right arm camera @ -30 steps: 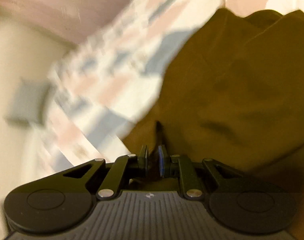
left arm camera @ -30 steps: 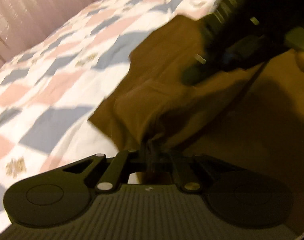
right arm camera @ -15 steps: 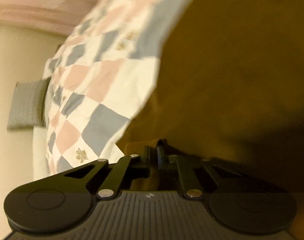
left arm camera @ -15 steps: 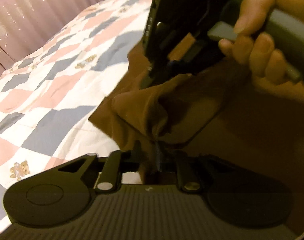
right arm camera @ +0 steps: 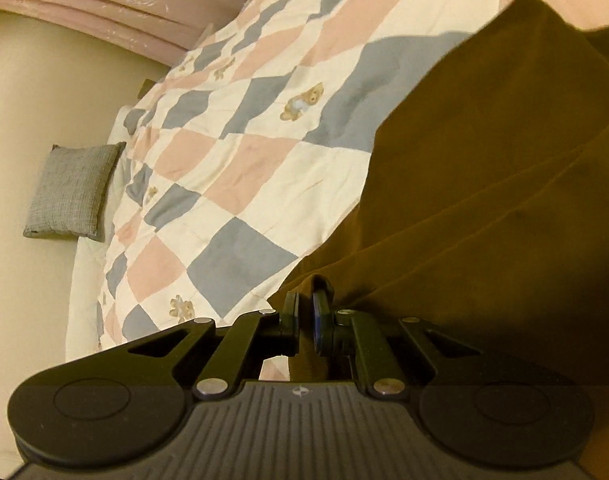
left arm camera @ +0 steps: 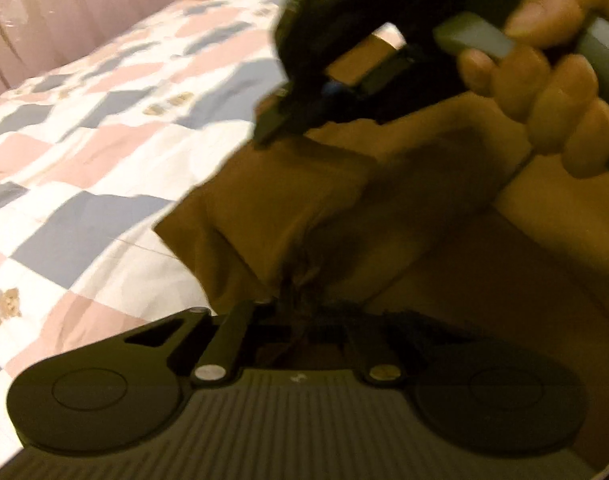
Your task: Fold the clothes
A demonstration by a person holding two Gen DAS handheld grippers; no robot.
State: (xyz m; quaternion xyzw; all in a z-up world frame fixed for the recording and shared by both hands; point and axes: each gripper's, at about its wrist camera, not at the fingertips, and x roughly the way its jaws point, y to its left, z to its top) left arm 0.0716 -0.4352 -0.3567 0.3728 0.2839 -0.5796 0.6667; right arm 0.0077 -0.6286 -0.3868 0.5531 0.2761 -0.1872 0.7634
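Brown cloth: a garment point(right arm camera: 484, 184) spread over the right side of a checked quilt point(right arm camera: 232, 160), lifted along its near edge. Pinched at that edge by the right gripper point(right arm camera: 305, 316), jaws nearly together with a fold of fabric standing between the pads. Gathered likewise at the left gripper point(left arm camera: 300, 308), fabric bunched into a tight pucker where the fingers meet, so closed on it as far as the blur allows. Seen from the left wrist, right gripper higher and farther, tip touching or just above a folded-over flap, held by a hand point(left arm camera: 544, 92). Judged mid-fold: one flap apparently turned over, no neat rectangle yet; carrying across, laying down and smoothing left. Far left by the wall, a grey cushion point(right arm camera: 70, 192), well apart.
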